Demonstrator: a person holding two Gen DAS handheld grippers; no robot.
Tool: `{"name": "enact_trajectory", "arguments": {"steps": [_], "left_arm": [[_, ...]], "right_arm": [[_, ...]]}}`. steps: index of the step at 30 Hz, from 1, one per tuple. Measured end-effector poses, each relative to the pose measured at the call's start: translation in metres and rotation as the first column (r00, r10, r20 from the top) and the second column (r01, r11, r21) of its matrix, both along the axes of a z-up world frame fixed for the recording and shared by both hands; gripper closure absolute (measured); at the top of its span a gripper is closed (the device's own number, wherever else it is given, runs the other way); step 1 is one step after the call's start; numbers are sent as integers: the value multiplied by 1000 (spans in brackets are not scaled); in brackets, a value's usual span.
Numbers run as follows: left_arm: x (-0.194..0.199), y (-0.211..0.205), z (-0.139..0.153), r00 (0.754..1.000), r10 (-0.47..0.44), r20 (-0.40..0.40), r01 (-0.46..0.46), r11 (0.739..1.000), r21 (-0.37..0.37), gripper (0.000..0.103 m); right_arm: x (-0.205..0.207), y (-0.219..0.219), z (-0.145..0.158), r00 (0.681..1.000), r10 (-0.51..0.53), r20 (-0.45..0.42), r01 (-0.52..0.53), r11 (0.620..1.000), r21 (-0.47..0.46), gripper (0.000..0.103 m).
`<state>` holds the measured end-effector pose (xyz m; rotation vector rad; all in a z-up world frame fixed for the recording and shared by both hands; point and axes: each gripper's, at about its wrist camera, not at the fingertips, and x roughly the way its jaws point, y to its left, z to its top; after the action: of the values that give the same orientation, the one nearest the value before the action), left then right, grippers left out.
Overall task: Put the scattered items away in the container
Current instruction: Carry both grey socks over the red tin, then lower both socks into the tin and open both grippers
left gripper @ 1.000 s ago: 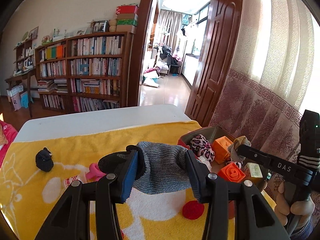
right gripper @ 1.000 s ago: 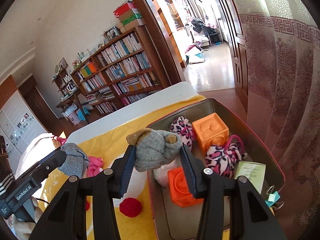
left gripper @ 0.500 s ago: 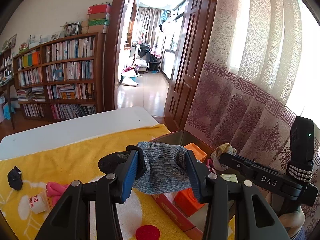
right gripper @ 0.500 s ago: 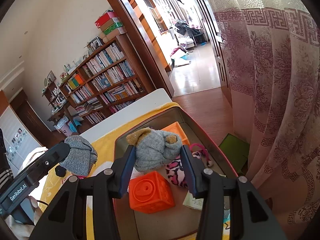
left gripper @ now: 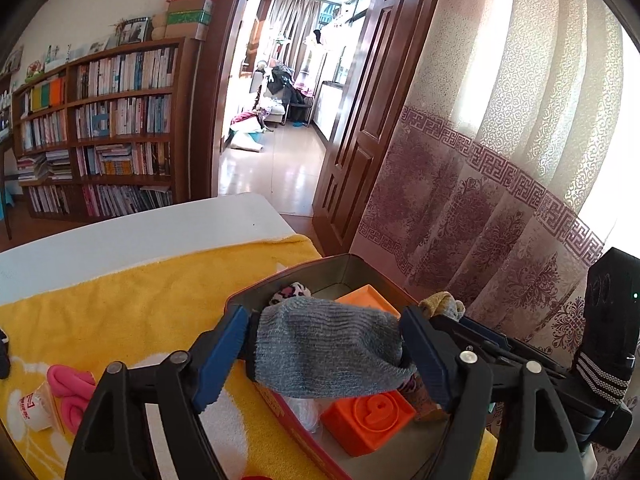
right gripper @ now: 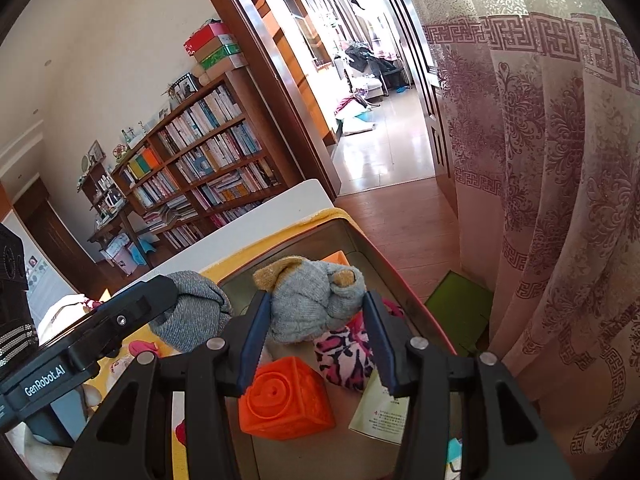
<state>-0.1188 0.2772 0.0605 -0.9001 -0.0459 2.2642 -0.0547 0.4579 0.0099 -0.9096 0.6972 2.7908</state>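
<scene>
Between the fingers, left wrist view: left gripper point(left gripper: 326, 354) jaws opening, blue-grey sock point(left gripper: 326, 350) spanning the gap, container point(left gripper: 352, 266) right below, so it drops in.
Left change: jaws were clamped narrow a second ago; yellow towel point(left gripper: 140, 304) was underneath then.
Right wrist view: right gripper point(right gripper: 318, 328) opening a little, grey-tan sock bundle point(right gripper: 316, 300) between the pads above orange block point(right gripper: 286, 404).
Right change: bundle now further over the container.
</scene>
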Motion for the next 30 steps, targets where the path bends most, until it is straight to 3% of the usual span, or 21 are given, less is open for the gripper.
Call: {"name": "enact_trajectory", "arguments": {"steps": [3, 30], "left_arm": [[-2, -4, 1, 1000, 13, 6, -13, 1000, 25, 19], [-1, -50, -10, 995, 94, 42, -94, 996, -14, 19]], "right_arm": [[0, 6, -5, 1000, -15, 2, 15, 1000, -26, 42], [1, -5, -6, 1000, 1, 3, -1, 1000, -24, 42]]}}
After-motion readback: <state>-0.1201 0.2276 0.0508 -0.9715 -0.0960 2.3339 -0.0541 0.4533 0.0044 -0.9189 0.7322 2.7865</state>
